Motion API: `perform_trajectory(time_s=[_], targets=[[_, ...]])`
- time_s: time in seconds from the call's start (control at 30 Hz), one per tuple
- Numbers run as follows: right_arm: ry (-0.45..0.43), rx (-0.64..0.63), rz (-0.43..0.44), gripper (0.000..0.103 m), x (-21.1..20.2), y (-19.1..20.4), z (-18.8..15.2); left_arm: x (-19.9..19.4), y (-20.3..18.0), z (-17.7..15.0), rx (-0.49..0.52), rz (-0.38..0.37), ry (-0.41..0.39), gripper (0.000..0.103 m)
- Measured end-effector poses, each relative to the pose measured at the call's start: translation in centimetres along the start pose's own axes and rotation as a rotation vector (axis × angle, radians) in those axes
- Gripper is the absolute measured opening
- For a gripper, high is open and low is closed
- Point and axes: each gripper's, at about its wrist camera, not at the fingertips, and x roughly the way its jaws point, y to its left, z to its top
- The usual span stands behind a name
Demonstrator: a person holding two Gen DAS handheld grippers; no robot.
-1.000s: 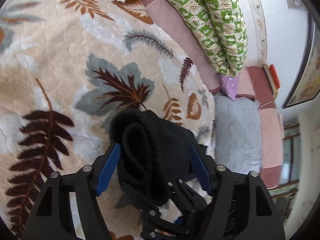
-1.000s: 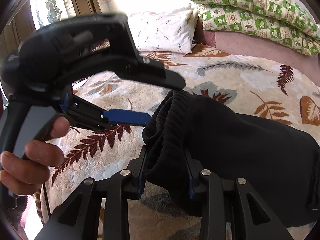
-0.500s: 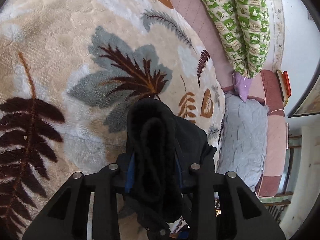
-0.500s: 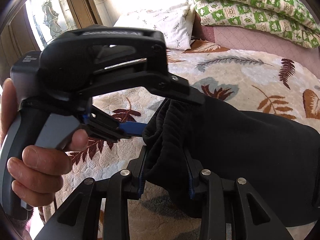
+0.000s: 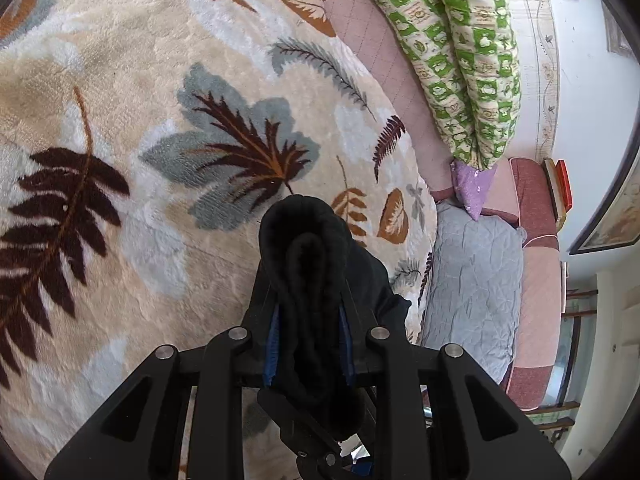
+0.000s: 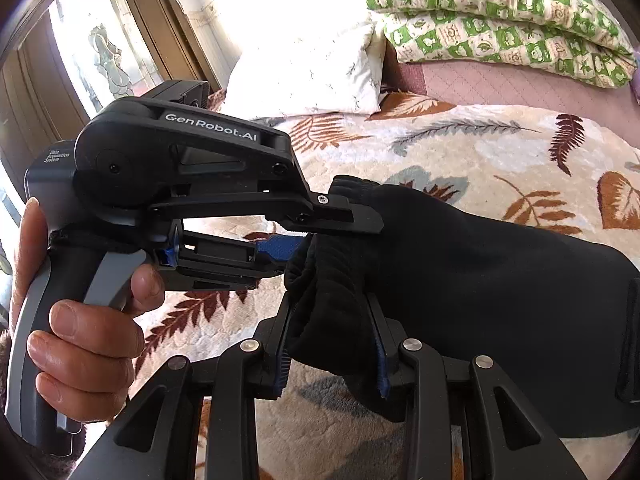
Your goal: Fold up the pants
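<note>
The black pants point(image 6: 480, 280) lie across a leaf-patterned blanket point(image 6: 500, 148), with their ribbed waistband bunched up and lifted. My right gripper point(image 6: 330, 344) is shut on the waistband from below. My left gripper point(image 5: 308, 320) is shut on the same bunched waistband point(image 5: 308, 256); it shows in the right wrist view point(image 6: 320, 232) coming in from the left, held by a hand point(image 6: 80, 320). The two grippers sit close together on the waistband.
The leaf-patterned blanket point(image 5: 120, 140) covers the bed. A green-and-white checked quilt point(image 5: 460, 60) lies along the far side, with a white pillow point(image 6: 312, 72), a grey cushion point(image 5: 472, 280) and a purple cloth point(image 5: 472, 184) nearby. A window point(image 6: 100, 52) is at the left.
My left gripper has closed from wide open onto the waistband. It has moved in closer to the right gripper. The right gripper has kept its hold.
</note>
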Motion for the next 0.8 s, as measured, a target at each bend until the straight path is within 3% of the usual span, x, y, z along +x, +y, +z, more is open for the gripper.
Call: perform_trajectory(time_s=[0.37,0.8], targets=[[-0.083,0.071,0.048,0.034,-5.7,-2.5,-0.1,2.3,-7.3,-2.6,0.073,0.046,0.004,0.021],[-0.168,0.263,0.091,0.034,-12.8,-11.9,-1.5,10.0,-15.7,-6.3,0.164,0.111,0.069,0.022]])
